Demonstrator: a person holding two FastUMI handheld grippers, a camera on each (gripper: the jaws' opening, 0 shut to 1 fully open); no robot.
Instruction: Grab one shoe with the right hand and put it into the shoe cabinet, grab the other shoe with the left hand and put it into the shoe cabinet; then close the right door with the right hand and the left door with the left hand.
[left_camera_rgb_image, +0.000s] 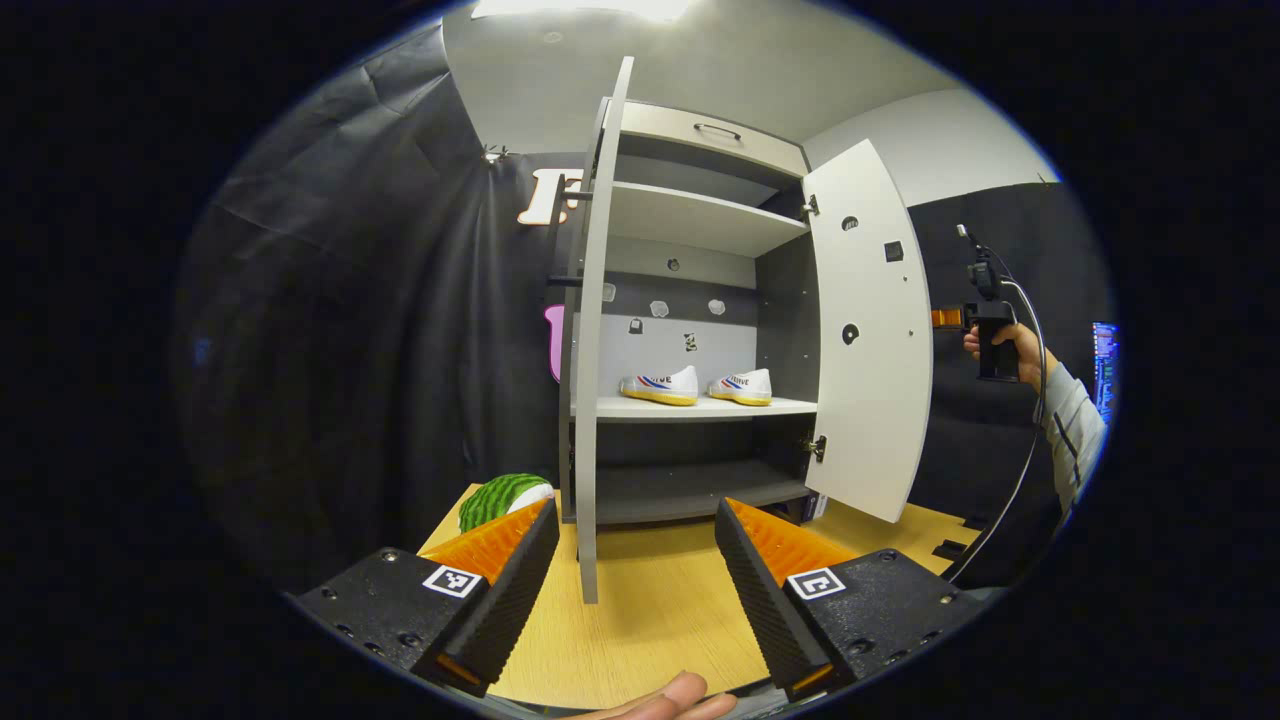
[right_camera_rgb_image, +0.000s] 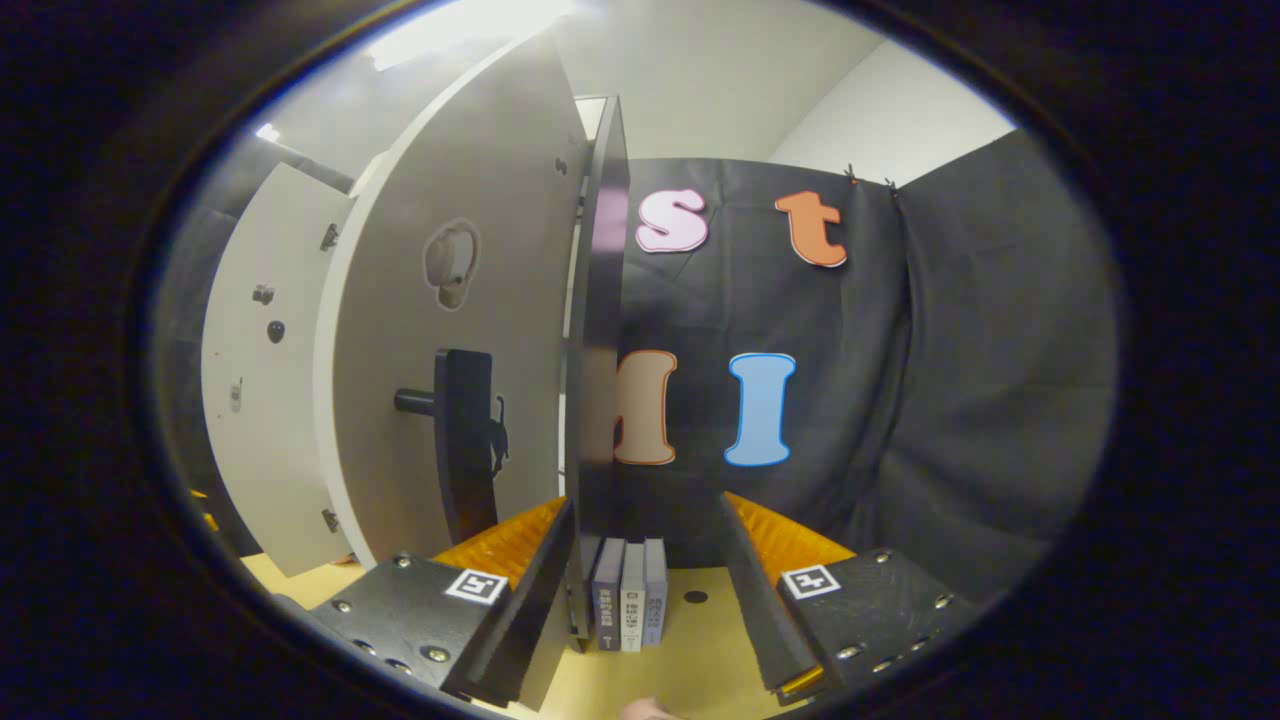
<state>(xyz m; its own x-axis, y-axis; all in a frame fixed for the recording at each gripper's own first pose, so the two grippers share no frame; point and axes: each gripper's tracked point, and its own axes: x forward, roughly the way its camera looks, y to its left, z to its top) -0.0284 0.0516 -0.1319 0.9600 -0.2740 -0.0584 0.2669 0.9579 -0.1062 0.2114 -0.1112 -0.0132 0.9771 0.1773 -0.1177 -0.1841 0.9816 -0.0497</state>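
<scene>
Shoes (left_camera_rgb_image: 660, 386) (left_camera_rgb_image: 742, 387) lie lengthwise along the cabinet shelf (left_camera_rgb_image: 700, 407); both grippers' (left_camera_rgb_image: 635, 580) (right_camera_rgb_image: 645, 590) fingers gape empty.

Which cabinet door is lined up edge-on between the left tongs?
The left door, seen as a thin vertical edge between the left tongs; the right door shows its broad inner face.

White shoes (left_camera_rgb_image: 697, 386), yellow soles

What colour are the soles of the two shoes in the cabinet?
Yellow, under white uppers; the shoes sit on the cabinet's middle shelf, clearest in the left gripper view.
</scene>
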